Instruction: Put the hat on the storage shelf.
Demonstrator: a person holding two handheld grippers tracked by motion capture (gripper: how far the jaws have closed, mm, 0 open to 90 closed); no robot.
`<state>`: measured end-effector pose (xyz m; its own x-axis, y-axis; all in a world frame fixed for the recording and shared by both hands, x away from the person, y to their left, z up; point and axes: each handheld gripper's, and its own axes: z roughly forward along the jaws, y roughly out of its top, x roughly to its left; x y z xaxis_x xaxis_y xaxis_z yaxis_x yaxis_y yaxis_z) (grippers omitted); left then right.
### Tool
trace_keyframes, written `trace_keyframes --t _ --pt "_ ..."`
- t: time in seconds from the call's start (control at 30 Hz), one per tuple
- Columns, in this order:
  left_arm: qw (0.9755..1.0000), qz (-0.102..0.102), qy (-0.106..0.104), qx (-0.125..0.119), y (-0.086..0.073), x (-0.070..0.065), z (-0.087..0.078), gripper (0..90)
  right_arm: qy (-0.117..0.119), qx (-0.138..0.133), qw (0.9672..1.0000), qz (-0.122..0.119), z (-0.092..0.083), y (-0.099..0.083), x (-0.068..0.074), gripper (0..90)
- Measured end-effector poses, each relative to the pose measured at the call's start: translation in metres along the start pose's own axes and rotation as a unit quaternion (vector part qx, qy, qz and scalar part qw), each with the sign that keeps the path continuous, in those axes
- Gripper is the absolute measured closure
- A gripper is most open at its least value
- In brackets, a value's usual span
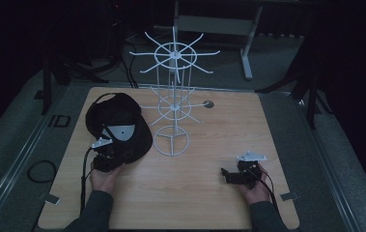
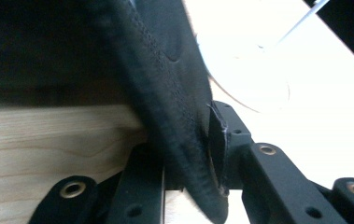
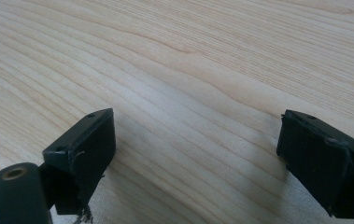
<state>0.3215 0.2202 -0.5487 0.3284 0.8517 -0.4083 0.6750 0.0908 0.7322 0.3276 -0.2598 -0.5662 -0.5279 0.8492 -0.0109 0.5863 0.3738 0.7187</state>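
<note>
Up close, the left gripper (image 2: 186,172) has its jaws clenched on the black cap's brim (image 2: 174,116); the right gripper (image 3: 195,154) hangs released over the table (image 3: 202,70).

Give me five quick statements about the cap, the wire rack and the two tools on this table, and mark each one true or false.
1. The left tool is closed on the edge of the black cap. True.
2. The cap hangs on a hook of the white wire rack. False: it lies on the table, left of the rack.
3. The right tool has its jaws apart with nothing between them. True: bare wood shows between them in the right gripper view.
4. The right tool grips the rack's base. False: it sits well away from the rack, near the table's right front.
5. The rack lies tipped over on its side. False: it stands upright near the table's middle.
</note>
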Motion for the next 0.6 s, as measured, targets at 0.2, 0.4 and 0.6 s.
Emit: trace_keyframes --t 0.2,0.4,0.6 --pt "0.9998 -0.019 -0.004 0.000 0.000 0.002 -0.004 79.3 0.000 0.000 1.0000 0.000 0.000 0.000 0.000 11.5" --pt "0.9996 -0.026 -0.008 -0.004 0.000 0.004 -0.009 82.5 0.001 0.000 1.0000 0.000 0.000 0.000 0.000 11.5" --pt "0.9997 -0.017 -0.009 -0.011 0.001 0.004 -0.015 86.1 0.000 0.000 1.0000 0.000 0.000 0.000 0.000 11.5"
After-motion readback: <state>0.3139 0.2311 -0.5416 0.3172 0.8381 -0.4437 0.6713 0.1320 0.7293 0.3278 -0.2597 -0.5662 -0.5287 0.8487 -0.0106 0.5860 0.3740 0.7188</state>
